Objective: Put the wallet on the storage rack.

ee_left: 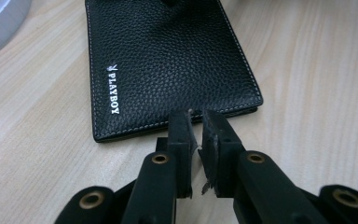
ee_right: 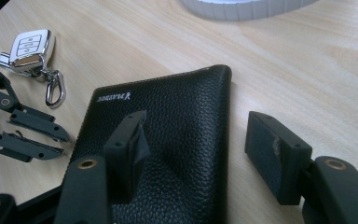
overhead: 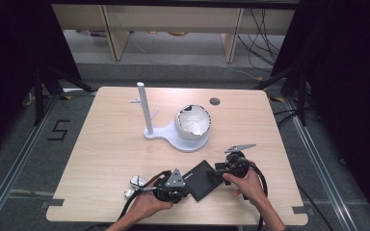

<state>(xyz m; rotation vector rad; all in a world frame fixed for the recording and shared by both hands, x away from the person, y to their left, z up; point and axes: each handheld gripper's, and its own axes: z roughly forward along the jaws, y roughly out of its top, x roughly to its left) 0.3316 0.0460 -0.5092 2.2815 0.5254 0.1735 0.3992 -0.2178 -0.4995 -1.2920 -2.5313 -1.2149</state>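
A black leather wallet marked PLAYBOY lies flat near the table's front edge, between my two grippers. My left gripper points at the wallet from the left. In its own view the left gripper has its jaws almost together with nothing between them, tips at the wallet's near edge. My right gripper comes in from the right. Seen in its own view, the right gripper is open: one jaw presses a dent into the wallet, the other hangs over bare wood beside it.
A silver key fob with a clip lies left of the left gripper, also seen as the fob. A white stand with an upright peg carries a white cup mid-table. A round hole sits at the back.
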